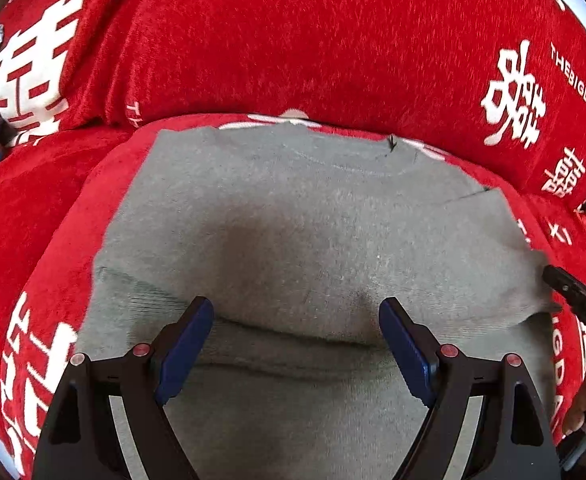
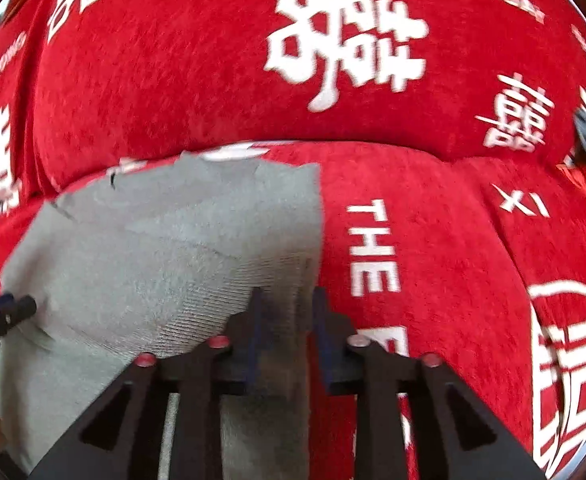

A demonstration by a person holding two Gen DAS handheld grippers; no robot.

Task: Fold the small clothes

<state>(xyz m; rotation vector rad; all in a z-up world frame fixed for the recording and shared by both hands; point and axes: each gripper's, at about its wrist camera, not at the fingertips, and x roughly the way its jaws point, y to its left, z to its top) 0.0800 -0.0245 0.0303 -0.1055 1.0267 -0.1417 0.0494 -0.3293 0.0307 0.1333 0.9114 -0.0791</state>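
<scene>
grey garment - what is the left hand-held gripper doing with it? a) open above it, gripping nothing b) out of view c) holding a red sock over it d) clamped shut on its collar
a: in the left wrist view the left hand-held gripper stands with its blue pads wide apart over the grey garment, with no cloth between them.
</scene>
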